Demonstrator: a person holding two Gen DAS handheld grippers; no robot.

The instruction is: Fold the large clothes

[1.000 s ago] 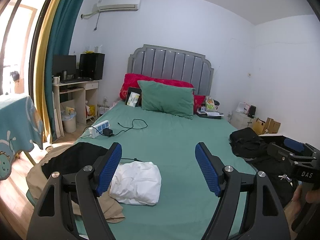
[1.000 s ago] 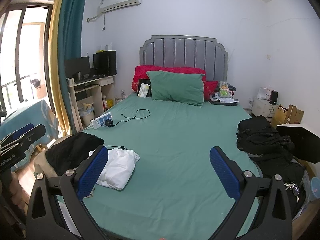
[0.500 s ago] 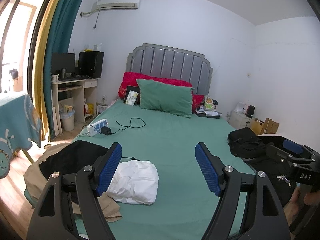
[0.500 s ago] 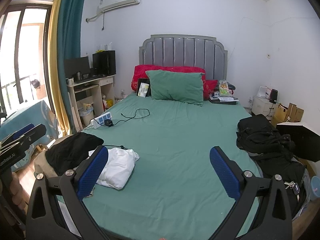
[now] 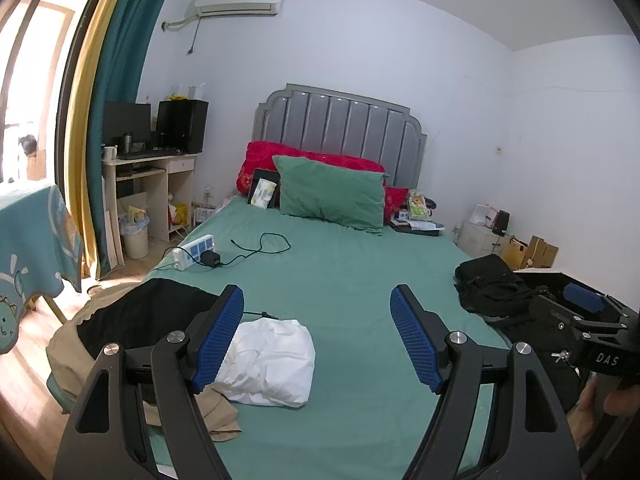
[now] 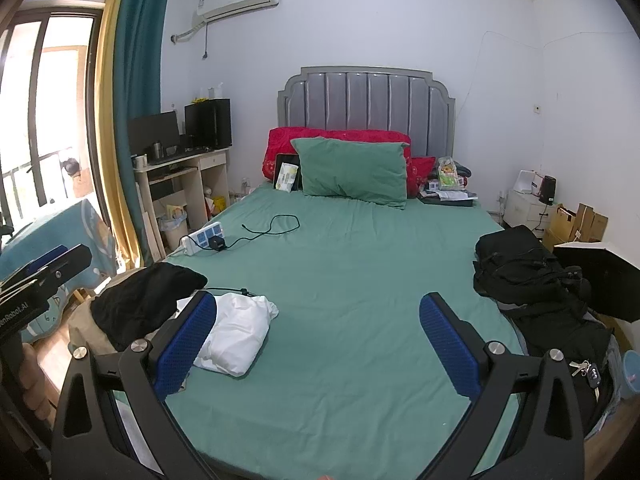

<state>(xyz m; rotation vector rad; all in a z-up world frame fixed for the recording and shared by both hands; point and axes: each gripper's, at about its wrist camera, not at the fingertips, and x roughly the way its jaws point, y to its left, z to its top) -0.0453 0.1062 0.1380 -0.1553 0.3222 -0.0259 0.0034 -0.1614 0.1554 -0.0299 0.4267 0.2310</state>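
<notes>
A folded white garment (image 5: 272, 362) lies on the green bed (image 5: 360, 280) near its front left corner; it also shows in the right wrist view (image 6: 236, 334). A black garment (image 5: 144, 320) lies on a tan one (image 5: 68, 356) at the left edge. A pile of black clothes (image 6: 520, 268) sits at the right edge. My left gripper (image 5: 316, 336) is open and empty above the bed's foot. My right gripper (image 6: 318, 344) is open and empty too, and shows at the right of the left wrist view (image 5: 580, 312).
A power strip with charger and cable (image 5: 200, 256) lies on the left of the bed. A green pillow (image 5: 332, 196), red pillows and a tablet stand at the headboard. A desk (image 5: 148, 184) stands left, boxes (image 5: 528, 252) right. Keys (image 6: 588, 372) hang at the bed's right corner.
Both grippers stay open and empty. The views have shifted only slightly; nothing on the bed has moved.
</notes>
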